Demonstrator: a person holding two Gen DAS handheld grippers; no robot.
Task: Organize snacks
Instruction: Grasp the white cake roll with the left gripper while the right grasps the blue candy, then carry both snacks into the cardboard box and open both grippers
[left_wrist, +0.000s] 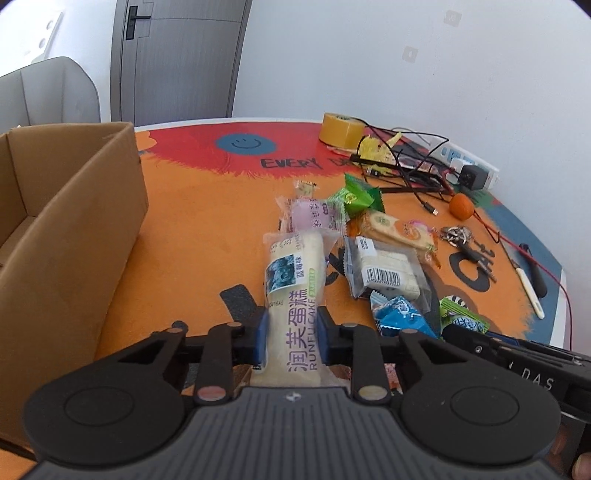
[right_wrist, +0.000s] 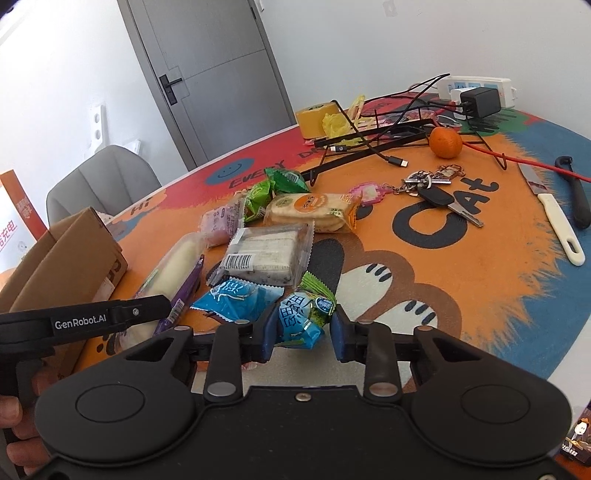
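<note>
Orange mat covers the table we work on. From the left wrist view, our left gripper is clamped on a cake roll, a long pale bar in a clear wrapper. Its long axis runs straight away from us toward 12 o'clock, and the blue pads press its near end from either side. A cardboard box, open at the top, stands at 9 o'clock, just beside the roll. We judge that the roll goes there next, a short swing to the left for this hand, the nearer one. More snacks lie in a heap at 1 o'clock.

From the right wrist view, our right gripper is pinched on a small blue-green packet, held upright at 12 o'clock, close in. The box lies at 10 o'clock, past our other gripper and the roll. A barcoded bag sits just behind the packet.
</note>
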